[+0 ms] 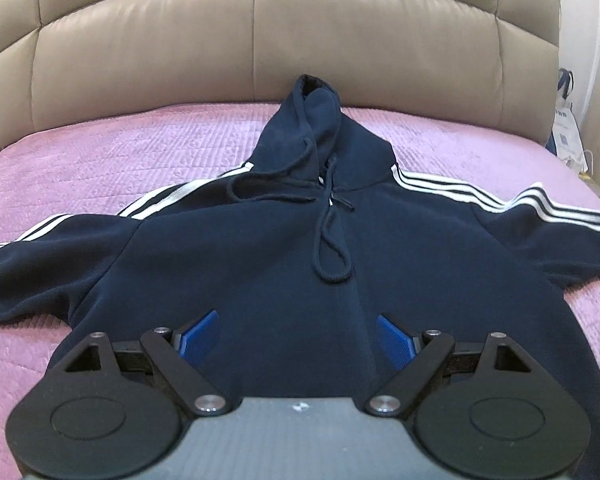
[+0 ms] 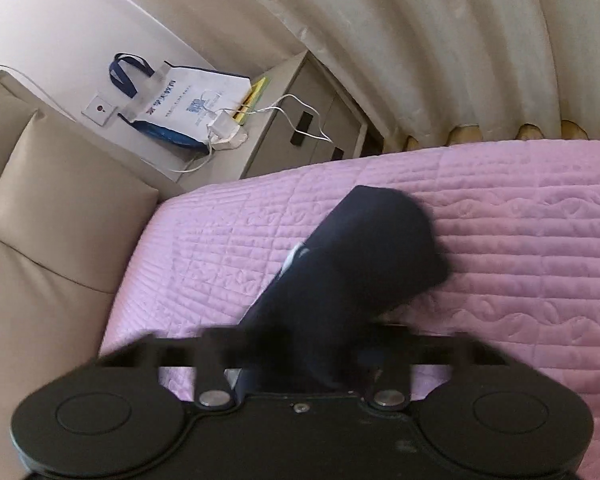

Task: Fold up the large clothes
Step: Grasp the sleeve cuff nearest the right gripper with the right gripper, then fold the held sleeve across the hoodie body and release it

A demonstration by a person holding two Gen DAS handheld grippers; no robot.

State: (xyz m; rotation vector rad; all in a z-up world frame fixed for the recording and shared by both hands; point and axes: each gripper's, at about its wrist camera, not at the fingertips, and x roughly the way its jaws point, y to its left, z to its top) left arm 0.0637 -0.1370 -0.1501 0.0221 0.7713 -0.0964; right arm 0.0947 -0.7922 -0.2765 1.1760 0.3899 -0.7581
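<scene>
Bed [image 1: 100, 152]: a pink quilted cover, with lots of bare room to the left and right of the hoodie.
Headboard [image 1: 260, 48]: tan and padded, along the far edge of the bed; the hood tip leans against it.
Hoodie [image 1: 260, 260]: dark blue with white stripes on the arms. It lies flat in the middle of the bed, hood at the far end, both sleeves spread out to the sides.
Strings [image 1: 328, 240]: two dark cords lie looped on the chest.
Right sleeve [image 2: 364, 248]: its end lies on the pink cover, well away from the bed's far edge, with bare cover all around it.
Night table [image 2: 284, 136]: beside the bed, past the corner, with a white bag [image 2: 180, 108] and white cables on it.
Curtain [image 2: 440, 40]: pale, hanging behind the night table.
Left gripper [image 1: 298, 338]: spread wide over the near part of the hoodie. The blue pads [image 1: 198, 336] sit apart and pinch nothing.
Right gripper [image 2: 300, 356]: blurry. The sleeve cloth runs into it between the fingers, which sit close in. It looks clamped on the sleeve, near its end.
</scene>
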